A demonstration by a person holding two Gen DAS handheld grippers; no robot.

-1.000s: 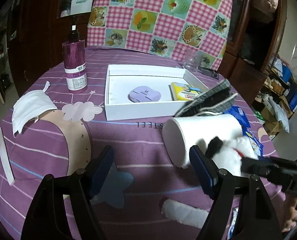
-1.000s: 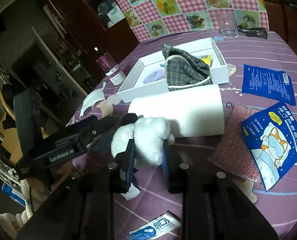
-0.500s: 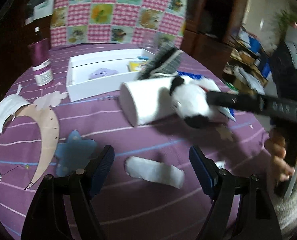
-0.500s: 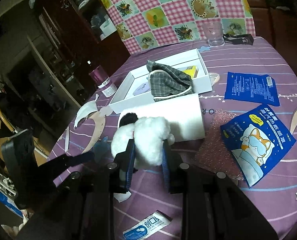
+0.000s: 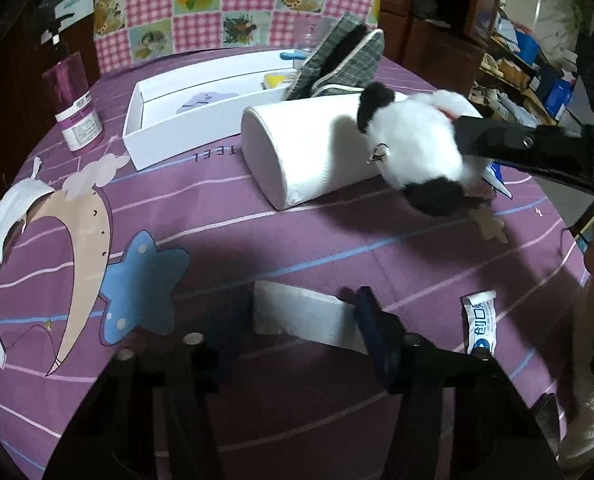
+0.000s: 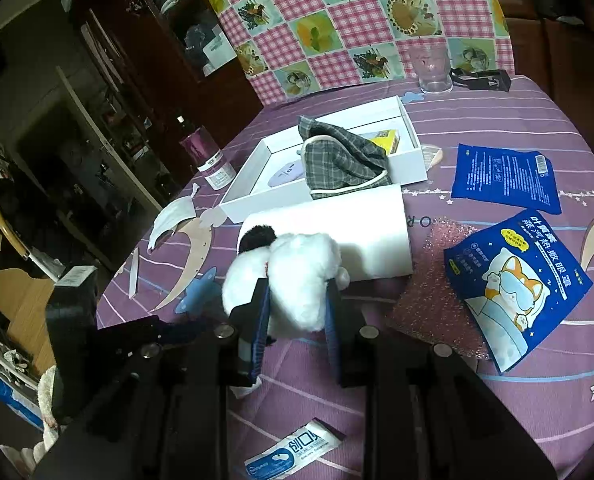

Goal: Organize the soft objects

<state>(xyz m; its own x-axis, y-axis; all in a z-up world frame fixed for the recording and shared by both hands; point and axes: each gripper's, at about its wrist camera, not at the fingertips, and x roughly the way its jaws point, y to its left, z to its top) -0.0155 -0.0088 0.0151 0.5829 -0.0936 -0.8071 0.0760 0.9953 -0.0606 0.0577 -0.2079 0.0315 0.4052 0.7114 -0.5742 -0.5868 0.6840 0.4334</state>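
The right gripper [image 6: 295,316] is pointing down at a slant, its fingers [image 6: 259,320] clenching a white plush toy [image 6: 297,276] just above the purple table [image 6: 497,120], beside a white roll [image 6: 361,232]. The left gripper [image 5: 297,320] is tilting steeply down, fingers closing around a white fuzzy strip [image 5: 301,314] lying on the table, not yet pressing it.

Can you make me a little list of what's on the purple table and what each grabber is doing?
right gripper: shut on the panda plush, held above the table
left gripper: jaws closing around the white fuzzy strip
white box: holds a plaid pouch, partly hanging over its wall
white roll: lying on its side by the box
tablecloth: purple, with a blue star
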